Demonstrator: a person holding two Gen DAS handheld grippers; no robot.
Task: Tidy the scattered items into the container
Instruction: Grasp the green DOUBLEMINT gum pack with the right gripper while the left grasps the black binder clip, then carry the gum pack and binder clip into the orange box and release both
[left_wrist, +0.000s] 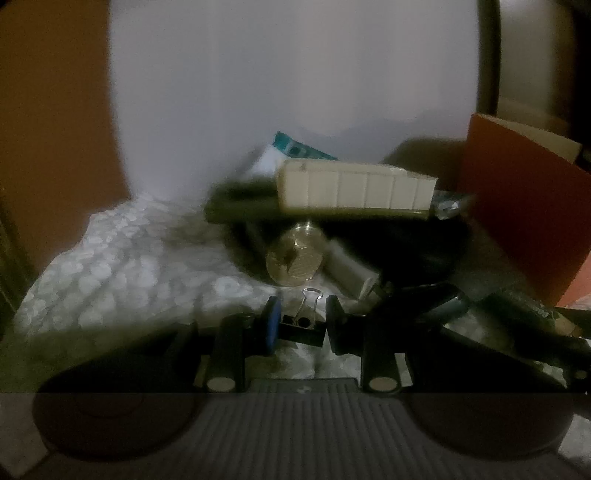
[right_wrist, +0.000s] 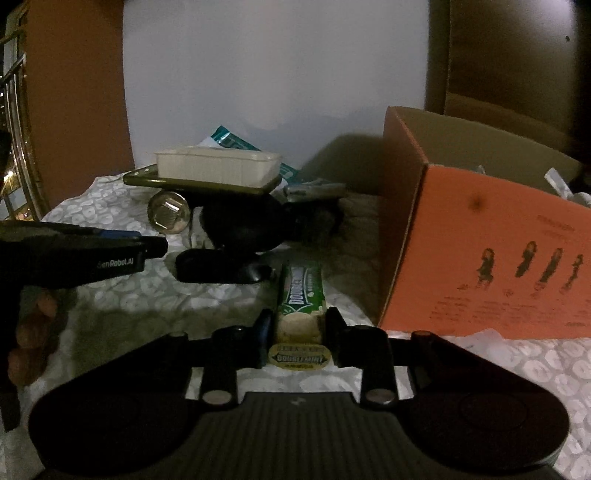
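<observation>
Fingers of the left gripper (left_wrist: 298, 328), lower centre, pinch a small black metal binder clip (left_wrist: 302, 328): light, stiff, slippery wire loops. Right gripper (right_wrist: 300, 339) pinches a green Doublemint gum pack (right_wrist: 301, 295) near its end: light, crushable. Orange cardboard box (right_wrist: 491, 254), right.

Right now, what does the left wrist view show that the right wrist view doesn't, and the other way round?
Only the left wrist view shows the black binder clip clamped in the left tool. Only the right wrist view shows the Doublemint gum pack clamped in the right tool, and the printed side of the orange cardboard box. Both show the white tray on the olive slab, the teal packet and the patterned cloth.
</observation>
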